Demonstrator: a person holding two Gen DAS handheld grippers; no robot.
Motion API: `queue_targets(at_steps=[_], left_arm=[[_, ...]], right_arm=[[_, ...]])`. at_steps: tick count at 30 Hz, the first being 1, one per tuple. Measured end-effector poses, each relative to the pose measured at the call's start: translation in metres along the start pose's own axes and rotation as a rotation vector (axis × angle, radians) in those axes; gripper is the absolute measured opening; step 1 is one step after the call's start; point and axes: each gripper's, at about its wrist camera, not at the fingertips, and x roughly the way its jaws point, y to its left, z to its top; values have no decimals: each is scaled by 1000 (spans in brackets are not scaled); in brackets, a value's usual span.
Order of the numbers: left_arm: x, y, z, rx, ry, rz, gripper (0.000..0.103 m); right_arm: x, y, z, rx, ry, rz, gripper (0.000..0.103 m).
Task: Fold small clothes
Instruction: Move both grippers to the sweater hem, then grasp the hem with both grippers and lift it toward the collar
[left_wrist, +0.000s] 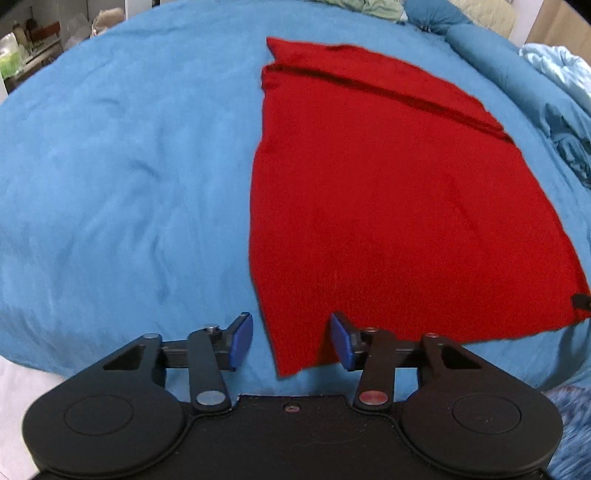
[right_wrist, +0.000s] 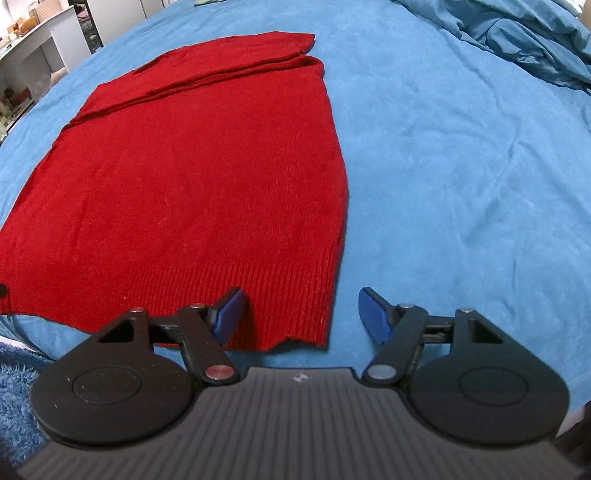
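A red knit sweater (left_wrist: 388, 206) lies flat, its sleeves folded in.

Left wrist view: low and close above the bed (left_wrist: 110, 166), facing forward past its blue fingers (left_wrist: 240, 341), red garment (left_wrist: 388, 206) at centre right. Right wrist view: same low forward stance; the shared garment (right_wrist: 192, 177) fills centre left, bed (right_wrist: 461, 166) at right.

Bed covered by a blue sheet (left_wrist: 122, 177), softly wrinkled. Red knit sweater (left_wrist: 376, 206) lies flat directly on it, sleeves folded in across the far end, ribbed hem at the near edge. Bunched blue duvet (right_wrist: 524, 40) sits on the far right side of the bed. Pale green crumpled fabric (left_wrist: 365, 9) lies at the far edge.
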Motion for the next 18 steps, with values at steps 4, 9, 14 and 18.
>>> queue_targets(at_steps=[4, 9, 14, 18], left_arm=[[6, -2, -6, 14, 7, -3, 35], [4, -7, -2, 36, 11, -15, 7], [-8, -9, 0, 28, -19, -15, 5], [-32, -13, 6, 30, -73, -25, 5]], right_arm=[[0, 2, -2, -8, -3, 9, 75], [2, 6, 0, -26, -6, 29, 41], [-1, 7, 3, -23, -17, 38, 22], [-14, 4, 10, -8, -37, 67, 21]])
